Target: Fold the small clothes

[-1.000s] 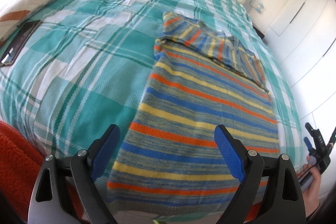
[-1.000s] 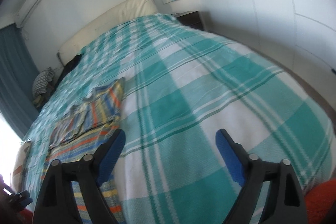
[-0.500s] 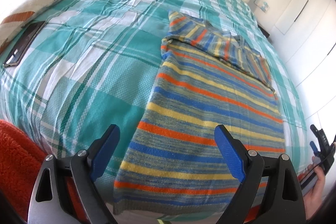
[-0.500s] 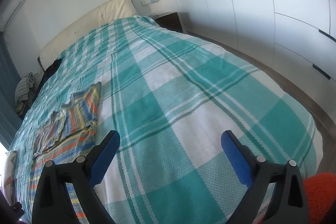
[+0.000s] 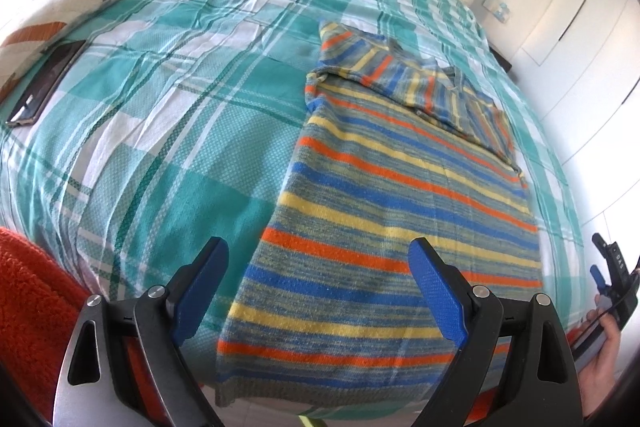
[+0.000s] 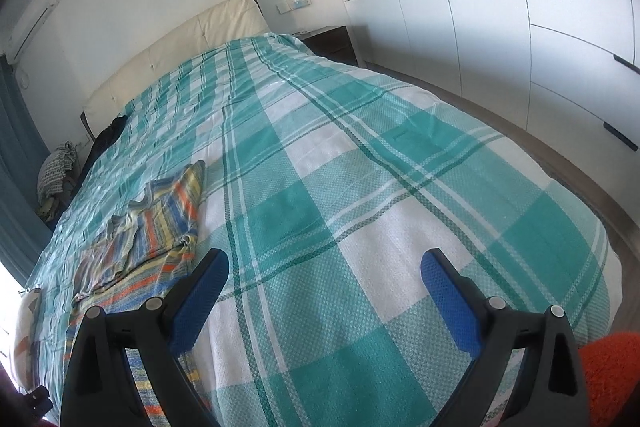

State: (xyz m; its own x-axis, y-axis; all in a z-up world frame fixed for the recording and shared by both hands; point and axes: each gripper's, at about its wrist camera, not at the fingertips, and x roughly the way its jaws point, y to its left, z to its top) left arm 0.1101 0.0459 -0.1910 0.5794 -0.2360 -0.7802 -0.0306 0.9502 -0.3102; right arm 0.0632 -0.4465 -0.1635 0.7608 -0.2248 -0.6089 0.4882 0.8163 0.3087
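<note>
A knitted sweater striped in orange, blue, yellow and grey [image 5: 400, 219] lies flat near the foot of a bed spread with a teal-and-white checked cover [image 5: 160, 131], its sleeves apparently folded in across the chest at the far end, the body seemingly not yet folded; the left gripper [image 5: 320, 291], jaws wide apart and empty, hovers over the sweater's near hem, while the right gripper [image 6: 324, 299], equally open and holding nothing, hangs above bare cover beside the sweater

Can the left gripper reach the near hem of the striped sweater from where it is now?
Probably yes: the left gripper is open right above the striped sweater, whose hem lies flat and uncovered.
</note>
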